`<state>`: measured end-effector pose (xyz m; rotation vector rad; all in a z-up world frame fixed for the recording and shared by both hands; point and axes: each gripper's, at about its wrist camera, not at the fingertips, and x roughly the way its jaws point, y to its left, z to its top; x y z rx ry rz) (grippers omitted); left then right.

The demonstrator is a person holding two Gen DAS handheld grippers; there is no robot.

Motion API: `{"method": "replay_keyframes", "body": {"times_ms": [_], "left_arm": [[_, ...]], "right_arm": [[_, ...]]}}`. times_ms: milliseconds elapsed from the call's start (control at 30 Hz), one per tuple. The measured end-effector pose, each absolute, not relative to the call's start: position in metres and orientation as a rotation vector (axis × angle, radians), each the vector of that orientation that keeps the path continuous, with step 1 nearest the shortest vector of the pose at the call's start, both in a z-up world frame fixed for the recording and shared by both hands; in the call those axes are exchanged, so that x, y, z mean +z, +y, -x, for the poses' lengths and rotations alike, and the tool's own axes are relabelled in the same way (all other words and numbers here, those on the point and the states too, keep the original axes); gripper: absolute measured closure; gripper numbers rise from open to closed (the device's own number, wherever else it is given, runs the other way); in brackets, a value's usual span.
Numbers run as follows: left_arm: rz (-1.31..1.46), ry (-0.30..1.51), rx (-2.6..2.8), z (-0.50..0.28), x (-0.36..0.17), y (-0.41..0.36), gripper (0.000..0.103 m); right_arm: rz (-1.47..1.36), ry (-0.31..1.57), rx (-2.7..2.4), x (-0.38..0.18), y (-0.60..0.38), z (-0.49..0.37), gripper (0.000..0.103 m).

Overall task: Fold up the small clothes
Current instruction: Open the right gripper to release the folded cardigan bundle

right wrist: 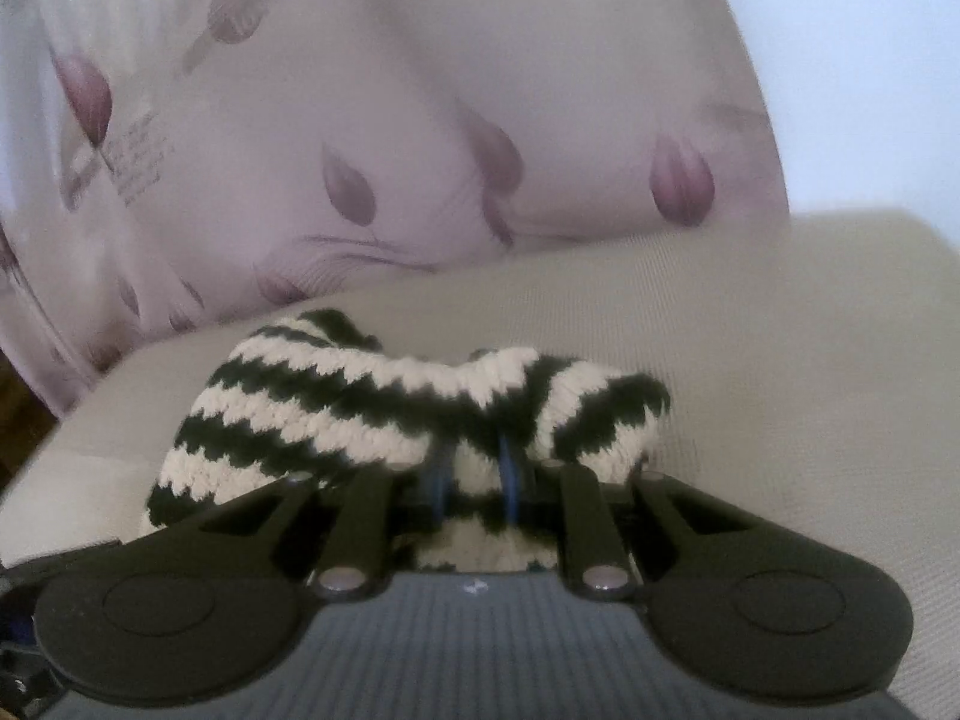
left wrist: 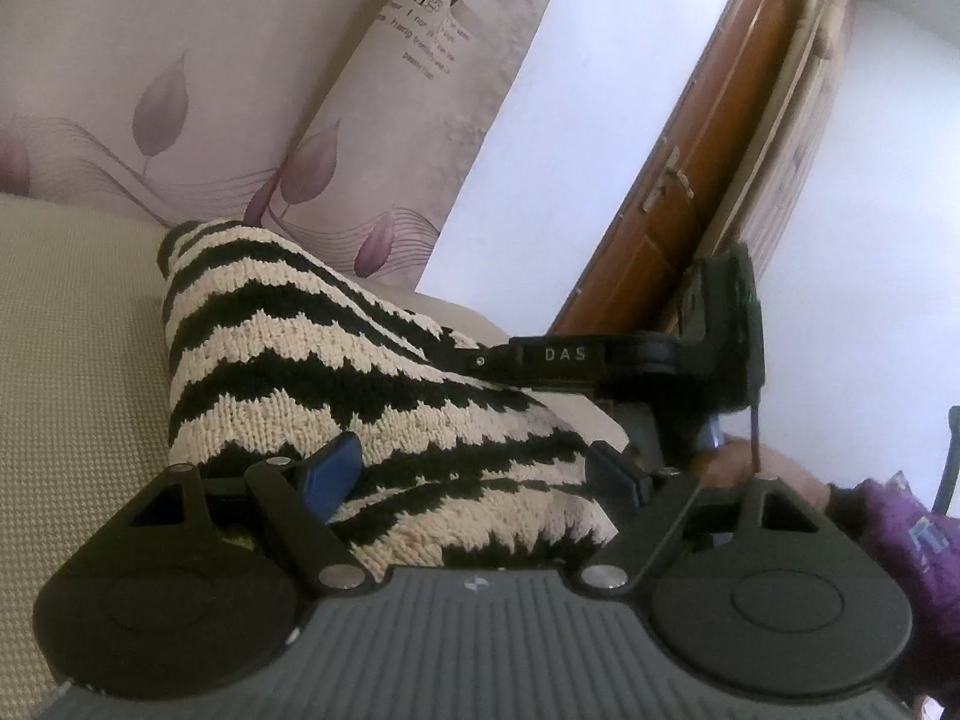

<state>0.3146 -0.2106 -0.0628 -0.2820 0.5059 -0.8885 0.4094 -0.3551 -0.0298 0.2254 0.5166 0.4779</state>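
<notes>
Chunky zigzag knit garment (right wrist: 384,414) bunched on woven beige cushion (right wrist: 750,360); right gripper (right wrist: 474,480) pinches fold, left gripper (left wrist: 474,474) wide.

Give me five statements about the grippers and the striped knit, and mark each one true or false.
1. The right gripper is pinched shut on the striped knit. True.
2. The left gripper has its jaws closed tight. False: they stand wide apart, with the knit lying between them.
3. The knit is plain red. False: it has black and cream zigzag stripes.
4. A cushion printed with purple leaves stands behind the knit. True.
5. The wooden door shows in the right wrist view. False: it shows only in the left wrist view.
</notes>
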Motion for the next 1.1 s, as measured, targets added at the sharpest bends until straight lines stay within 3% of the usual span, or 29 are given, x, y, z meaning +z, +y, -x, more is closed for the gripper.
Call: {"method": "replay_keyframes", "body": {"times_ms": [267, 533, 933, 1033, 1100], "left_arm": [[0.265, 0.493, -0.885, -0.311, -0.063, -0.213, 0.018], [0.227, 0.477, -0.872, -0.305, -0.061, -0.218, 0.015], [0.14, 0.458, -0.835, -0.297, -0.057, -0.23, 0.007], [0.132, 0.458, -0.831, -0.297, -0.057, -0.232, 0.007], [0.129, 0.457, -0.829, -0.296, -0.057, -0.232, 0.007]], "right_arm": [[-0.314, 0.394, 0.483, -0.015, -0.386, -0.339, 0.084], [-0.021, 0.451, 0.362, -0.055, -0.368, -0.273, 0.084], [-0.351, 0.437, 0.331, -0.058, -0.402, -0.267, 0.082], [-0.405, 0.383, 0.333, -0.047, -0.401, -0.267, 0.073], [-0.389, 0.378, 0.341, -0.043, -0.394, -0.272, 0.059]]}}
